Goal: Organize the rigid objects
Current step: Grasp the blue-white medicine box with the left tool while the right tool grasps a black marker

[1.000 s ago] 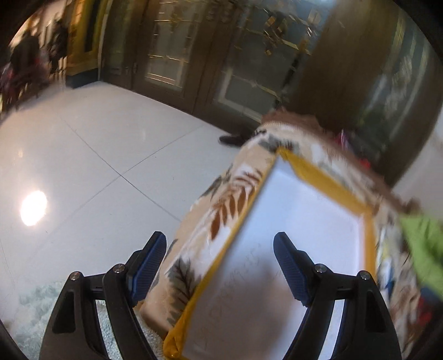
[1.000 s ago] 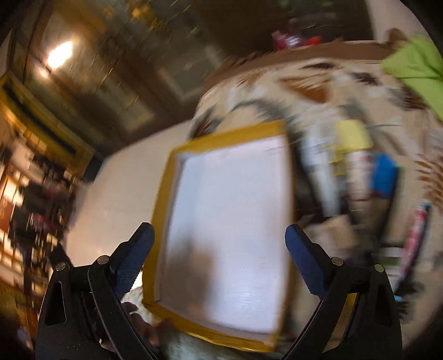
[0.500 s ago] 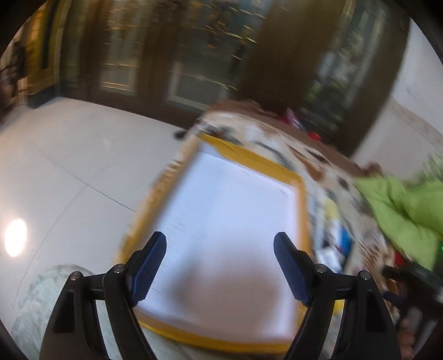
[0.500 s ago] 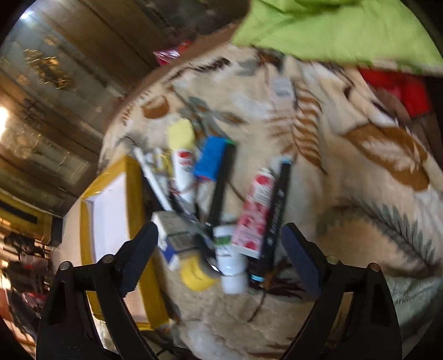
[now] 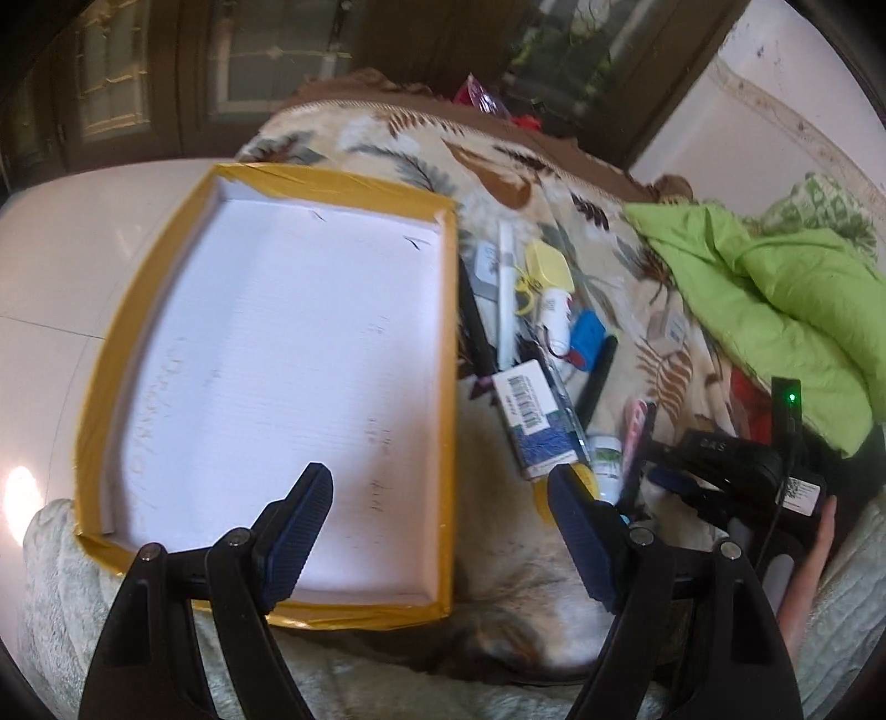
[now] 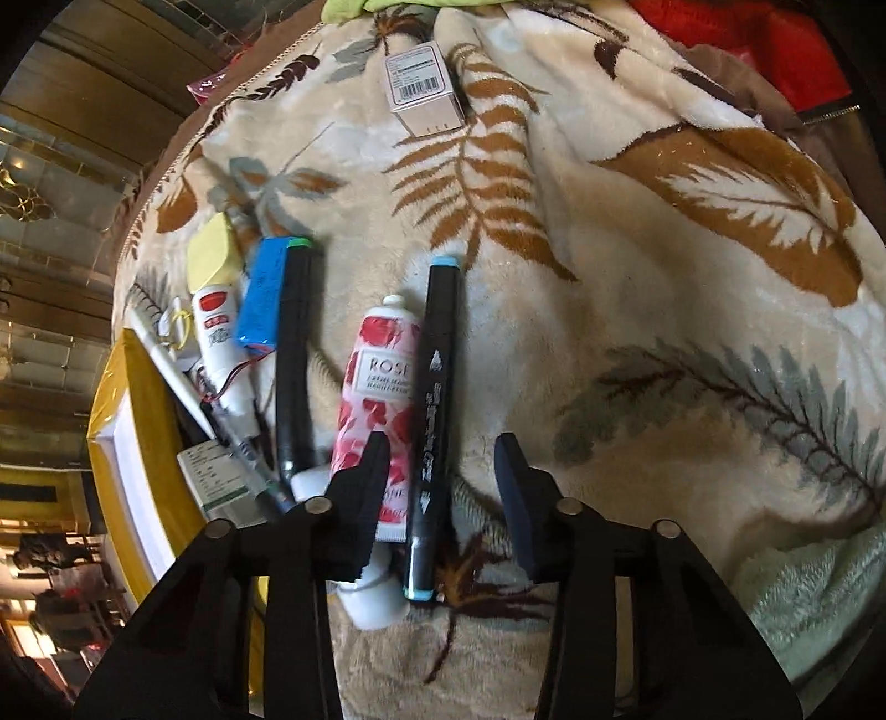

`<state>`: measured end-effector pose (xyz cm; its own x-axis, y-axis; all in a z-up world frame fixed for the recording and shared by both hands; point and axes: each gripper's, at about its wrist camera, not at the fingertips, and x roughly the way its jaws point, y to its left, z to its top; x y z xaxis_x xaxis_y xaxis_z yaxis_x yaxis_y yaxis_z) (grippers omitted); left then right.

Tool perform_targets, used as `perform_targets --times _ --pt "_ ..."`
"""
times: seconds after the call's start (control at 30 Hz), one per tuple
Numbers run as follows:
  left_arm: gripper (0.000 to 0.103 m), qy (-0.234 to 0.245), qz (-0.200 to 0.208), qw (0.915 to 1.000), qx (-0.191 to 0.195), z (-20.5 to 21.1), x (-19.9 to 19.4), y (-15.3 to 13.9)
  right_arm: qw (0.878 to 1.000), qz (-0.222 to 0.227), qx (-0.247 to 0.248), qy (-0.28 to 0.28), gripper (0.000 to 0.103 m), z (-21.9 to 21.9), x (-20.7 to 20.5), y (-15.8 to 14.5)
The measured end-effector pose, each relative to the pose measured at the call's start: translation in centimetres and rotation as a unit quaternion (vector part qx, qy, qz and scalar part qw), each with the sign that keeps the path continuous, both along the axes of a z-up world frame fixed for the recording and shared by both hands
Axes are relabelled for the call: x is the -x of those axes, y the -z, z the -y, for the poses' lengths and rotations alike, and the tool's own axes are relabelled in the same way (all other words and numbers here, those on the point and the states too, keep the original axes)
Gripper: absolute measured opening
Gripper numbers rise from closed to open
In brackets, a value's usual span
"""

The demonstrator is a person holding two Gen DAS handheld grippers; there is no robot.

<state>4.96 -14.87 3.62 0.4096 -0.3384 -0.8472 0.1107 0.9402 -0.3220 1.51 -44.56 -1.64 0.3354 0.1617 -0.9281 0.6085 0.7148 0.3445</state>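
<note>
A white tray with a yellow taped rim (image 5: 448, 332) lies on a leaf-patterned blanket (image 6: 637, 277). To its right lies a pile of small objects: a black marker with blue caps (image 6: 434, 421), a pink ROSE tube (image 6: 376, 387), a second black marker (image 6: 292, 354), a blue battery pack (image 6: 263, 304), a white bottle (image 6: 216, 343), a barcoded box (image 5: 531, 421). My left gripper (image 5: 437, 537) is open above the tray's near edge. My right gripper (image 6: 440, 476) is open, its jaws either side of the blue-capped marker.
A small cardboard box (image 6: 423, 91) lies apart at the far side of the blanket. Green bedding (image 5: 775, 299) sits to the right, red fabric (image 6: 775, 50) beyond. White tiled floor (image 5: 55, 266) is left of the tray. A hand holds the right gripper (image 5: 736, 471).
Both views swung right and down from the floor and tray onto the blanket. The right gripper dropped close over the blue-capped marker and its jaws narrowed.
</note>
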Motion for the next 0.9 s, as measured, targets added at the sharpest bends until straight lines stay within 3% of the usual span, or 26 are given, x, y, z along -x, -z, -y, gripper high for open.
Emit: perform_targets --times 0.03,0.17,0.3,0.4,0.6,0.7,0.73,0.77,0.8,0.83,0.9 --pt "0.08 0.004 -0.009 0.9999 0.001 0.5 -0.3 0.2 1.0 -0.001 0.002 -0.003 0.036 0.1 -0.3 0.0" --pt "0.079 0.014 -0.063 0.9976 0.024 1.7 -2.1 1.3 1.0 -0.005 0.004 -0.002 0.015 0.5 -0.7 0.3" --pt "0.079 0.016 -0.098 0.9941 0.043 3.8 -4.1 1.9 1.0 -0.007 0.016 -0.011 0.015 0.2 -0.8 0.2" --pt "0.079 0.016 -0.121 0.9923 0.021 5.5 -5.5 2.6 1.0 -0.007 0.019 -0.014 0.015 0.1 -0.9 0.1" --pt "0.06 0.013 -0.158 0.9874 0.001 7.8 -7.2 4.3 1.0 -0.003 0.02 -0.011 0.015 0.2 -1.0 0.3" --pt "0.059 0.018 -0.158 0.9862 -0.046 9.2 -7.7 5.0 1.0 -0.003 0.024 -0.013 0.015 0.1 -0.9 0.3" --pt "0.058 0.021 -0.175 0.9825 -0.061 9.5 -7.9 5.9 1.0 -0.002 0.024 -0.014 0.015 0.1 -0.9 0.3" --pt "0.055 0.02 -0.19 0.9796 -0.061 9.5 -8.1 6.8 1.0 -0.001 0.022 -0.012 0.015 0.2 -0.9 0.3" --pt "0.042 0.014 -0.205 0.9771 -0.053 9.2 -8.2 7.5 1.0 0.0 0.02 -0.011 0.015 0.2 -0.9 0.4" --pt "0.036 0.007 -0.216 0.9755 -0.038 8.8 -8.2 8.1 1.0 0.001 0.018 -0.01 0.015 0.3 -0.8 0.4" --pt "0.035 0.004 -0.205 0.9787 -0.015 8.2 -7.8 7.7 1.0 0.004 0.016 -0.01 0.015 0.3 -0.7 0.4"
